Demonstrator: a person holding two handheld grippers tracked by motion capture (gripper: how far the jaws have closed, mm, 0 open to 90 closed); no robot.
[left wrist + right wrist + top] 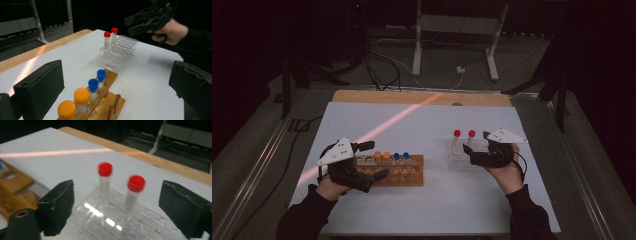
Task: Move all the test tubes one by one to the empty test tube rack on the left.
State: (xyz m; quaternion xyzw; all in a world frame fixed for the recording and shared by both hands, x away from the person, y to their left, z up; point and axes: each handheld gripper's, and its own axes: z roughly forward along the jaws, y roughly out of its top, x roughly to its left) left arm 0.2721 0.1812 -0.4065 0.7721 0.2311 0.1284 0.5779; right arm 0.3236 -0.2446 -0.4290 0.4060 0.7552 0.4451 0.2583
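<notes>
Tubes I'm after: two red-capped tubes (132,195) stand upright in the clear rack (455,159) on the right half of the desk (422,210). They sit side by side in its far row.
Long axis: straight up, caps on top, so I judge a sideways pinch below the cap suits best.
Direction from my right jaws: the tubes lie straight ahead and between the two pads in the right gripper view, the right-hand one nearer the middle of the gap.
Right gripper (475,152): jaws spread, nothing between the pads, hanging just behind the rack.
Nearer hand: the right one by far, touching distance against well apart.
Left gripper (371,161): jaws spread wide and empty, straddling the near end of the wooden rack (105,105).
Wooden rack load: two orange-capped tubes (75,102) and two blue-capped tubes (97,80) in a row, upright.
</notes>
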